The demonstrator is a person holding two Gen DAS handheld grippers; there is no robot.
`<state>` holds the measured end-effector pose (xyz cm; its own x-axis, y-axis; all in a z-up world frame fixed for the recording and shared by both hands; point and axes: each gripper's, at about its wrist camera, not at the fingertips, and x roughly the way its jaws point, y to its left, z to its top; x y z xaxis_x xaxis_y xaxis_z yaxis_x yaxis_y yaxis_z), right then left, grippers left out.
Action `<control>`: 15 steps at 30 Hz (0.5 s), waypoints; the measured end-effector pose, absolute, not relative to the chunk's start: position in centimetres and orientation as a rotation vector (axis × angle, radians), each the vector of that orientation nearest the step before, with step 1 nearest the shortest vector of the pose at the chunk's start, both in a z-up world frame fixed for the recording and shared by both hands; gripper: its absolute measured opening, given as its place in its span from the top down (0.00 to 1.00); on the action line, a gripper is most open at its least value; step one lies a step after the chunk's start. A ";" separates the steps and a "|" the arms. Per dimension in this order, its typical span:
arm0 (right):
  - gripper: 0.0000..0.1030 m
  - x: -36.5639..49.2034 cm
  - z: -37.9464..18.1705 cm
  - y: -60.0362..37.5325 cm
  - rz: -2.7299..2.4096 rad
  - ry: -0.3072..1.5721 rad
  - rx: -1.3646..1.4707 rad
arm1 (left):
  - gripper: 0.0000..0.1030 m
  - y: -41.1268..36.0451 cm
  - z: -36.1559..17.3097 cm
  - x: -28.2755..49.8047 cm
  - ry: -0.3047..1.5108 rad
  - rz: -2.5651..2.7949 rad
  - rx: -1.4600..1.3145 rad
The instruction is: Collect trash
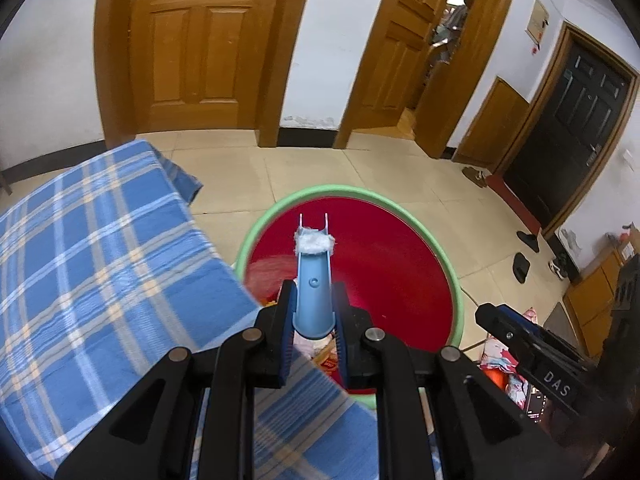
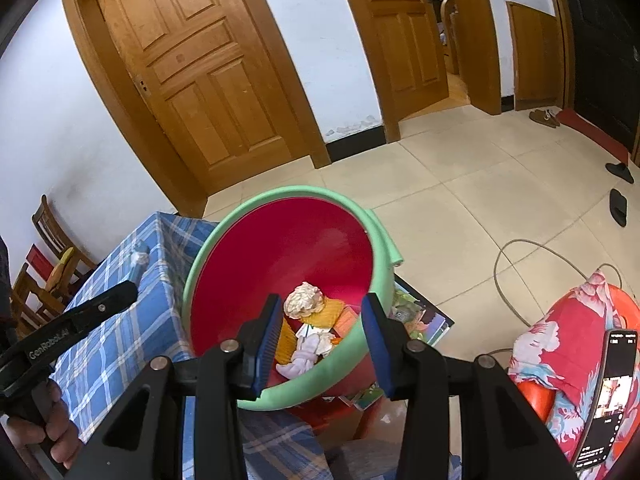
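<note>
While the checked blue cloth (image 1: 100,248) fills the nine o'clock side of the left wrist view, we see the red basin (image 1: 380,256) with its green rim sitting just beside it, a little toward three o'clock of centre. In the right wrist view that basin (image 2: 288,240) lies at the middle, and at its bottom, toward six o'clock, rest a crumpled paper ball (image 2: 304,298), orange and white wrappers and a soft white rag.

Our left gripper (image 1: 314,316) is clamped narrow on a light blue plastic channel (image 1: 314,276) that points to twelve o'clock over the basin. A small white tuft of fluff (image 1: 314,242) clings near its far end.

Our right gripper (image 2: 320,340) holds nothing; its blue pads stand moderately apart above the basin's near rim, framing the rubbish below.

We judge the channel stiff, light and rather smooth, so a firm pinch across its side walls near the base, as now, suits it. The fluff looks loose and nearly weightless and might drop at a shake. The paper ball should crush easily and weigh almost nothing.
</note>
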<state>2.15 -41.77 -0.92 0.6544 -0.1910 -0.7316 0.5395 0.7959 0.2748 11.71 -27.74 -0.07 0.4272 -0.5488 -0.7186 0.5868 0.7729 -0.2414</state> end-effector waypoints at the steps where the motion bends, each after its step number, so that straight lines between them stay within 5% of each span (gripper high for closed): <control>1: 0.57 2.2 -1.0 -41.8 -0.435 0.751 0.506 | 0.84 -28.1 -0.3 11.8 0.882 -0.714 0.053; 6: 0.57 2.0 -0.8 -42.0 -0.436 0.749 0.506 | 0.83 -29.1 -1.0 11.7 0.897 -0.729 0.062; 15: 0.52 2.1 -0.5 -41.3 -0.427 0.743 0.500 | 0.55 -28.0 -0.7 11.1 0.890 -0.665 0.076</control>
